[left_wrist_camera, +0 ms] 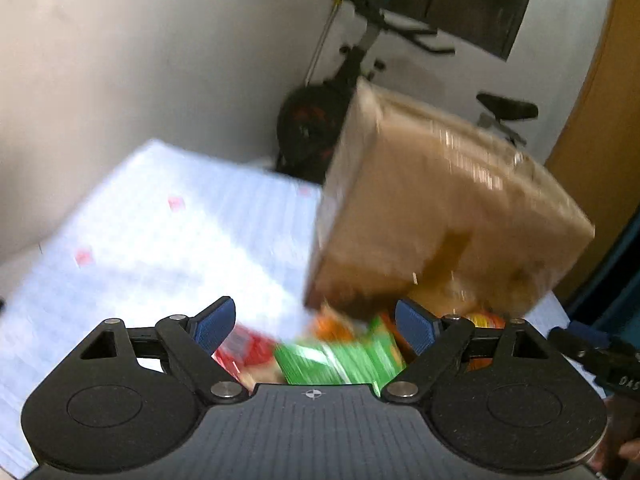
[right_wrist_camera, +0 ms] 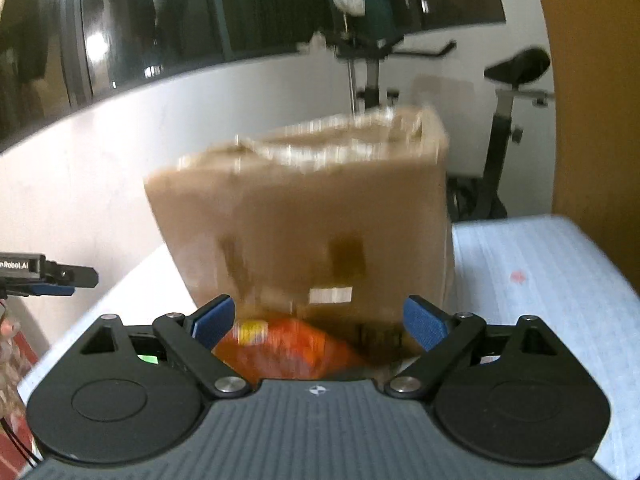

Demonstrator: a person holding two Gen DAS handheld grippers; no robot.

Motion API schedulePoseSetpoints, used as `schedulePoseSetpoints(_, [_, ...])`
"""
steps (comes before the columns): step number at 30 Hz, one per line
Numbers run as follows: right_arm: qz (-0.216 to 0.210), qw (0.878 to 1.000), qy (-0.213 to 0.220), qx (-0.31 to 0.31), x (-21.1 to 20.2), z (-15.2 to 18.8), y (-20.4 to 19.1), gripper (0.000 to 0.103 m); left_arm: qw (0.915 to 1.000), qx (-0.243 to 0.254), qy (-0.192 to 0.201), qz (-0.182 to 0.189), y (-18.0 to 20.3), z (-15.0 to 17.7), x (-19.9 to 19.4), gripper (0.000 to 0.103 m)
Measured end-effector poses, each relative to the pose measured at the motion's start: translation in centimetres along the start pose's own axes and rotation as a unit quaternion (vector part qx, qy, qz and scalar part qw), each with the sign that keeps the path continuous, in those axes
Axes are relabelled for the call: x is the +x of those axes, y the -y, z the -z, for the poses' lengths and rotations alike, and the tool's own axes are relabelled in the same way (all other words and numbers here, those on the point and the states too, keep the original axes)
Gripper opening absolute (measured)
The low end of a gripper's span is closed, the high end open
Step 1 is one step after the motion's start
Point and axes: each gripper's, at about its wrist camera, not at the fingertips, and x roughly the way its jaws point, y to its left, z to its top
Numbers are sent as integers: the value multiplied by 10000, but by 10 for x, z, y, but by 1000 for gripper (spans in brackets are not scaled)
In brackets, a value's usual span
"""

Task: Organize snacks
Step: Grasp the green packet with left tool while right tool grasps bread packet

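Note:
A brown cardboard box [left_wrist_camera: 440, 208] stands on the white-covered table [left_wrist_camera: 152, 220], blurred by motion. In front of it lie snack packets: a green one [left_wrist_camera: 340, 360], a red one [left_wrist_camera: 248, 350] and an orange one [left_wrist_camera: 332, 326]. My left gripper [left_wrist_camera: 316, 324] is open above these packets, its blue pads [left_wrist_camera: 214, 324] wide apart and touching nothing. In the right wrist view the same box [right_wrist_camera: 304, 220] fills the middle, with an orange packet [right_wrist_camera: 288, 350] at its foot. My right gripper [right_wrist_camera: 320, 322] is open over that packet, clear of it.
An exercise bike [right_wrist_camera: 504, 128] stands behind the table by the white wall. A wooden panel [right_wrist_camera: 592, 100] rises at the right. The other gripper shows at the right edge [left_wrist_camera: 600, 356] and at the left edge [right_wrist_camera: 48, 276]. The table [right_wrist_camera: 540, 272] extends right of the box.

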Motion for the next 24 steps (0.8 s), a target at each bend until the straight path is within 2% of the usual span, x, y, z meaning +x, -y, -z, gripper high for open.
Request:
schedulePoseSetpoints(9, [247,9977,-622,-62,13,42,-1,92,9989,228,-374,147,11,33,30,89])
schedulePoseSetpoints(15, [464,9949,-876,-172,28,45,-1,93,9976,198,-622,245,13,53,40,89])
schedulePoseSetpoints(19, [578,9920,-1080,-293,42,48,-5,94,9969,234,-723,181,15,60,47,89])
schedulePoseSetpoints(24, [813,9890,-1138,-485,55,50,-11,101,9972,150,-713,185,13,60,51,92])
